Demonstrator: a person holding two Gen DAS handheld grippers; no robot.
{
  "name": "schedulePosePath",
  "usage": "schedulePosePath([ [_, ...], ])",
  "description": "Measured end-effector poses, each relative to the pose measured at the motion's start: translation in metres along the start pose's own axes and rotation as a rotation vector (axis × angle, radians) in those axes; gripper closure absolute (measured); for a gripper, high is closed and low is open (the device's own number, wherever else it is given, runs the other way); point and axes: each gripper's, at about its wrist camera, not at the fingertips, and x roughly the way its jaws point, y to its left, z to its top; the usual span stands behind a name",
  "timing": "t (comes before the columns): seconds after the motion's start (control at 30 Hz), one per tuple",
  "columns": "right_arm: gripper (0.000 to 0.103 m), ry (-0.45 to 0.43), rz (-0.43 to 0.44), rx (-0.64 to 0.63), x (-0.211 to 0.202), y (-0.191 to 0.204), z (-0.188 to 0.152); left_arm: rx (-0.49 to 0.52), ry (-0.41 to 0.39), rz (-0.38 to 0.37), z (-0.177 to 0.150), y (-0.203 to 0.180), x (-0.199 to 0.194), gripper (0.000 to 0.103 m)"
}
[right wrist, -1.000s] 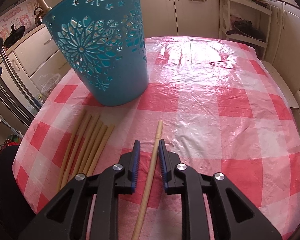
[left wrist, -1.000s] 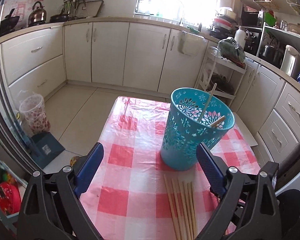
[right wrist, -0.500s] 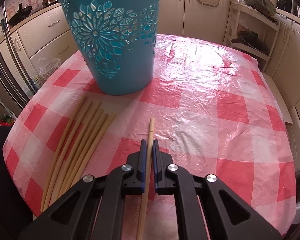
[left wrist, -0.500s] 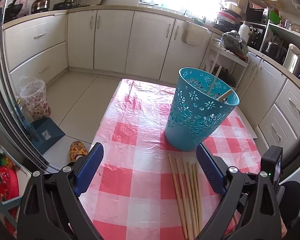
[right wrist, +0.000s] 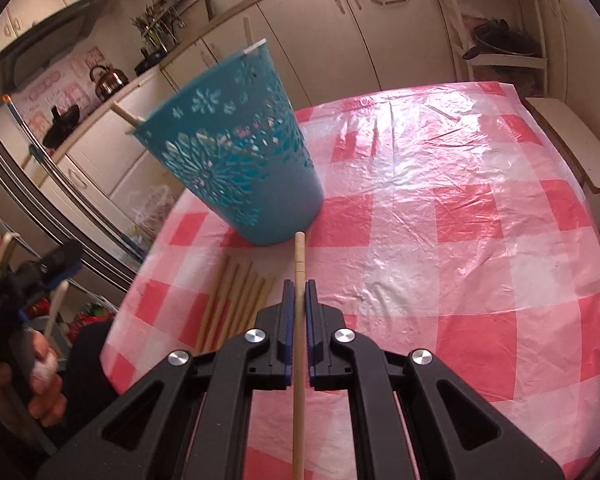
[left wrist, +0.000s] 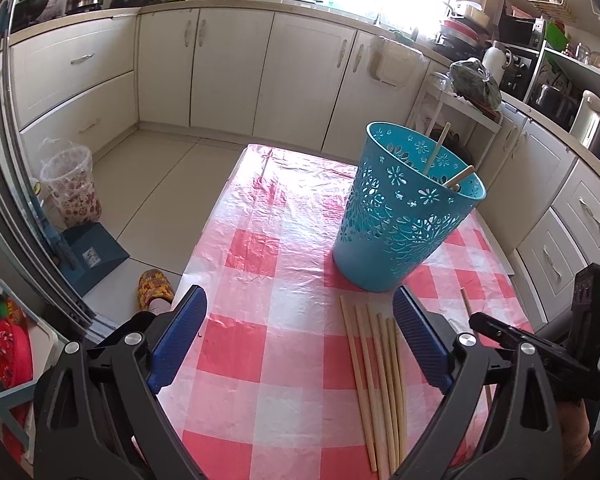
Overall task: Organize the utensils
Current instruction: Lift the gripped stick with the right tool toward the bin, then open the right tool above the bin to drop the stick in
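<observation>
Right gripper [right wrist: 299, 300] pinching one pale wooden chopstick [right wrist: 299, 364].
Stick tip points toward the teal perforated plastic basket [right wrist: 236, 160]; left gripper [left wrist: 300, 340] spread, empty.

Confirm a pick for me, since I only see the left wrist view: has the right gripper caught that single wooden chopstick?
Observer: Yes. The right gripper has its fingers shut on the thin wooden chopstick, which runs straight between them.
Operator: Where is its front end aimed?
Observer: At the foot of the perforated turquoise plastic basket; in the right wrist view it stops just short of it.
</observation>
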Motion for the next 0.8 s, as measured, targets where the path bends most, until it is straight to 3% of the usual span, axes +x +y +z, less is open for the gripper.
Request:
schedulePosePath([
  [0.2,0.097,-0.138,0.215,0.027,-0.029,0.018,0.021,-0.001,-0.005,0.004,-0.002,-0.001,-0.002,0.013],
  [0.43,0.097,-0.404,0.291,0.023,-0.082,0.048,0.082,0.010,-0.003,0.003,-0.005,-0.009,-0.001,0.012],
  [0.63,0.097,-0.679,0.224,0.023,-0.091,0.074,0.134,0.054,-0.001,0.022,-0.004,-0.023,-0.002,0.012],
  [0.8,0.097,-0.771,0.115,0.058,-0.058,0.073,0.154,0.096,-0.015,0.050,-0.005,-0.031,-0.002,0.012],
])
